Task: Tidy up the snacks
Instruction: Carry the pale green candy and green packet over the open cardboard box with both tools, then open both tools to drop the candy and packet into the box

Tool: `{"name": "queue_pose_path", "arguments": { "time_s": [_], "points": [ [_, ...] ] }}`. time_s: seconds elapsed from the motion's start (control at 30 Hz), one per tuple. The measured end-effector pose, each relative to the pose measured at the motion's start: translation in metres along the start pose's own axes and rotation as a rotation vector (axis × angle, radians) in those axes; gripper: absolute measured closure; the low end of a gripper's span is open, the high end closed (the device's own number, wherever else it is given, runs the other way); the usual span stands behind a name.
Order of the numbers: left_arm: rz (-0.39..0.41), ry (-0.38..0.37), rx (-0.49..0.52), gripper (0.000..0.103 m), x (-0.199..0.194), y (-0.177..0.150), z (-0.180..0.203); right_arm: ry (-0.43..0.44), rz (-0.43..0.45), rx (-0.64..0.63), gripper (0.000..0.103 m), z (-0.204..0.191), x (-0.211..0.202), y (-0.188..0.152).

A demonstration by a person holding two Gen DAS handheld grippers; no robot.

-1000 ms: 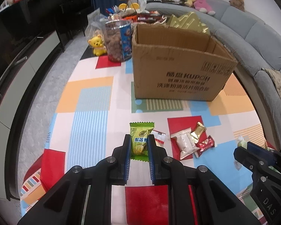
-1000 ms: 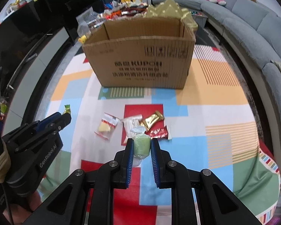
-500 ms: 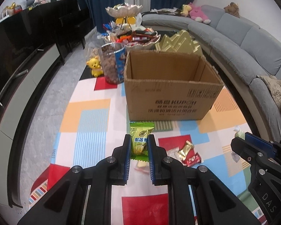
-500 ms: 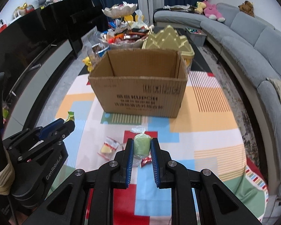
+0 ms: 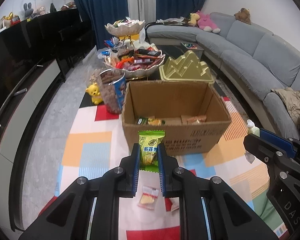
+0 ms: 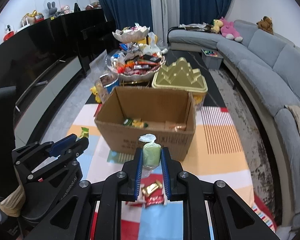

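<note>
My left gripper (image 5: 148, 152) is shut on a green snack packet (image 5: 150, 148) and holds it in the air just before the near wall of an open cardboard box (image 5: 176, 138). My right gripper (image 6: 151, 156) is shut on a pale green wrapped sweet (image 6: 151, 153), also raised in front of the box (image 6: 150, 140). Several snacks lie on the box floor (image 5: 150, 121). A clear yellow packet (image 5: 148, 197) lies on the mat below the left gripper. A gold sweet (image 6: 151, 188) and a red sweet (image 6: 154, 200) lie below the right gripper.
Behind the box stand a jar of brown snacks (image 5: 112, 92), a gold mountain-shaped lid (image 5: 185, 68), a tiered dish of sweets (image 5: 133, 60) and a yellow bear toy (image 5: 93, 95). A grey sofa (image 5: 260, 60) curves along the right. A dark TV cabinet (image 5: 30, 64) runs along the left.
Both grippers have risen with their snacks and moved towards the box. The inside of the box now shows, and the loose sweets on the mat lie lower in view.
</note>
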State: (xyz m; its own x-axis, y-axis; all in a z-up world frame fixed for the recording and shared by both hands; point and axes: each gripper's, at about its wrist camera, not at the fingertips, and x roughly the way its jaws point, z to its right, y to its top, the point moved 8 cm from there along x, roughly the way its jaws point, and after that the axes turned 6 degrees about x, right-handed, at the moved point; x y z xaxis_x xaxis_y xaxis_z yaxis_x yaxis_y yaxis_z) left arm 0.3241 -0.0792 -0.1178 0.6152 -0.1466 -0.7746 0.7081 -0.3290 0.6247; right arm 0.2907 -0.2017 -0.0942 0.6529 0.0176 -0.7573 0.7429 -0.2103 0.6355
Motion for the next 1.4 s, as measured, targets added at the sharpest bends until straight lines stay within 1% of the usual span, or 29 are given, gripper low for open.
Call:
{"name": "queue_pose_path", "arguments": {
  "time_s": [0.17,0.37,0.67,1.1,1.4],
  "points": [
    [0.014,-0.004,0.005,0.085,0.010,0.022,0.002,0.003,0.020,-0.005,0.083,0.006,0.007,0.022],
    [0.025,-0.009,0.001,0.085,0.025,0.046,-0.001,0.012,0.025,-0.014,0.083,0.009,0.021,0.042],
    [0.026,-0.010,0.003,0.085,0.053,0.072,-0.006,0.026,0.032,-0.044,0.083,0.005,0.042,0.070],
    [0.016,-0.018,-0.008,0.085,0.088,0.091,-0.017,0.038,0.027,-0.068,0.083,0.003,0.078,0.097],
    [-0.009,-0.034,-0.015,0.083,0.100,0.087,-0.017,0.052,-0.004,-0.081,0.083,0.003,0.093,0.102]
  ]
}}
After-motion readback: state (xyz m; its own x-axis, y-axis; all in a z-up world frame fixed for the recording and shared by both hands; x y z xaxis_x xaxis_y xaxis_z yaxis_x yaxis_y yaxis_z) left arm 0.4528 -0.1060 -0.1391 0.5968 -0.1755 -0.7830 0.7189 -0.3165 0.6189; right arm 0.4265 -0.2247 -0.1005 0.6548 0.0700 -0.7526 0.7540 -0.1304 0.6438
